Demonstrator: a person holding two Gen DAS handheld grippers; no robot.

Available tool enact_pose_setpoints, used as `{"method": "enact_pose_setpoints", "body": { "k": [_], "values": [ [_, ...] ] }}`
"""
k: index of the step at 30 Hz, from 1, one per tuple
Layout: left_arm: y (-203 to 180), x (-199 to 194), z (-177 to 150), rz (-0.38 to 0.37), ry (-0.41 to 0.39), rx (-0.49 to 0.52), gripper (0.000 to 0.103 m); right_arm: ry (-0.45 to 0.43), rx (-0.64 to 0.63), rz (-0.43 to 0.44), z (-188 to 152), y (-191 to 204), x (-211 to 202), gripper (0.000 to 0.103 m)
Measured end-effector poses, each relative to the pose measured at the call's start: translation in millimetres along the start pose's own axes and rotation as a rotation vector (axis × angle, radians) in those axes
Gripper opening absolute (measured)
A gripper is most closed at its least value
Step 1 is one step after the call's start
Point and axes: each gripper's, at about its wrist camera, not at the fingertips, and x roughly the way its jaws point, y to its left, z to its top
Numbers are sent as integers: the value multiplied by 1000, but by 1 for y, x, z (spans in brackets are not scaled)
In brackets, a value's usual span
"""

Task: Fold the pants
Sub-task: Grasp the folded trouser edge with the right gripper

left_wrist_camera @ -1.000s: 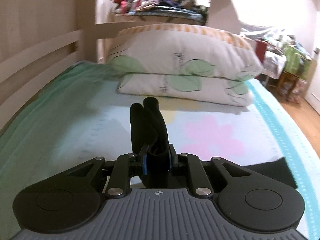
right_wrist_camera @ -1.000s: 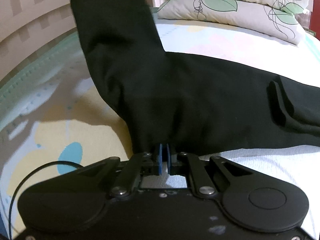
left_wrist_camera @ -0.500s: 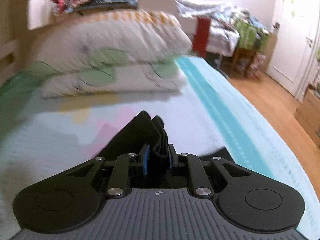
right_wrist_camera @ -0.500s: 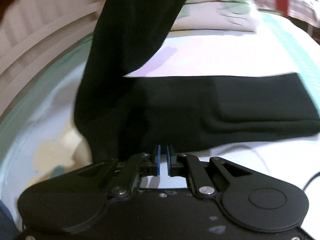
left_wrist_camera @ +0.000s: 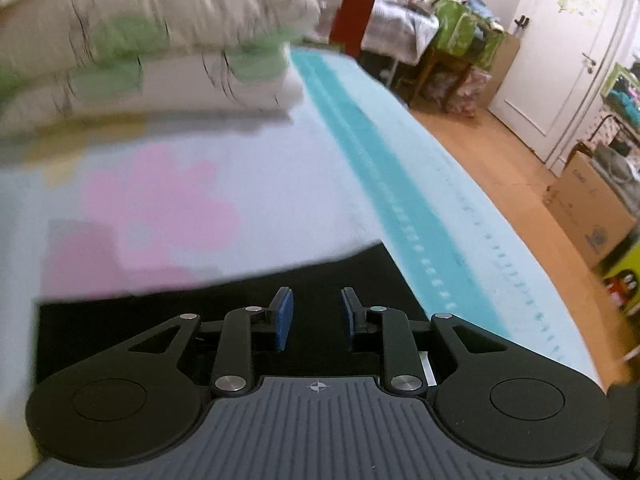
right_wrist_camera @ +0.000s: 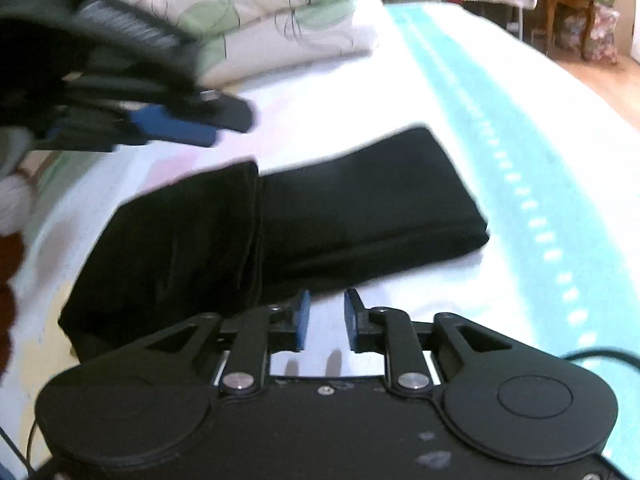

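Lying folded on the bed, the black pants stretched toward its teal-striped side edge, one layer doubled over the other. Left gripper hovered over the cloth, fingers opening, nothing pinched between them. Right gripper sat at the pants' near edge, fingers opening too, only bare sheet in the gap. Two leaf-print pillows were stacked at the head end.
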Motion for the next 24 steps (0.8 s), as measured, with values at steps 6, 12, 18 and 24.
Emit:
{"method": "enact_pose_setpoints", "body": {
  "k": [6,12,18,24],
  "values": [
    [52,-35,-16,193,-22,-2,30,-87,7,73,16,10,-6,40],
    [108,-41,-59,301,66,-55,30,-64,51,202,24,13,11,45],
    [138,-18,-93,300,191,-108,30,18,53,222,40,20,44,47],
    [143,-7,-102,277,178,-111,30,97,52,241,39,21,73,48]
  ]
}}
